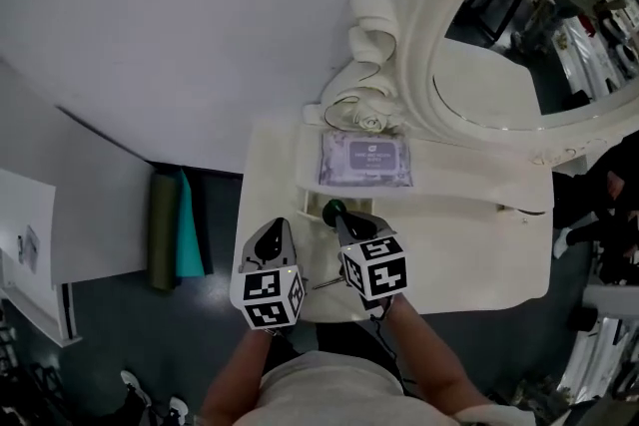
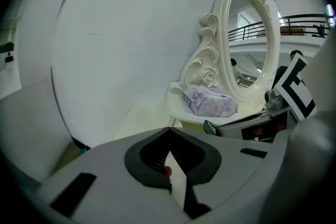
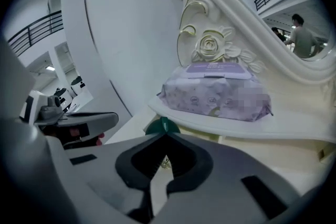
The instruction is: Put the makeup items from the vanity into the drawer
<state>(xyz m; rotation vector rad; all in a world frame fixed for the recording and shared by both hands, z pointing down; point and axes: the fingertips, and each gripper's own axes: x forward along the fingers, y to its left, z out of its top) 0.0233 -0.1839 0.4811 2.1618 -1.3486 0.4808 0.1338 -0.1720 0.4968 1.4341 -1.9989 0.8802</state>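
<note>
2 closed, empty tongs: left tongs (image 2: 169, 132), right tongs (image 3: 164, 137). The lilac soft plastic wipes pack (image 1: 365, 158) lies on the raised shelf of the cream vanity surface (image 1: 275, 175); a dark green round item (image 3: 161, 126) is just beside the right tips.

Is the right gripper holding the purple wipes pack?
No, the purple wipes pack lies on the vanity shelf; the right gripper is shut, empty.

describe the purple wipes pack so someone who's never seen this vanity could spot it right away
Find the big oval mirror in its carved cream frame; a raised shelf runs along its foot. The pack lies flat on it, beside the frame's carved rose. It is the only soft lilac packet; the small green thing nearby is dark and sits lower.
</note>
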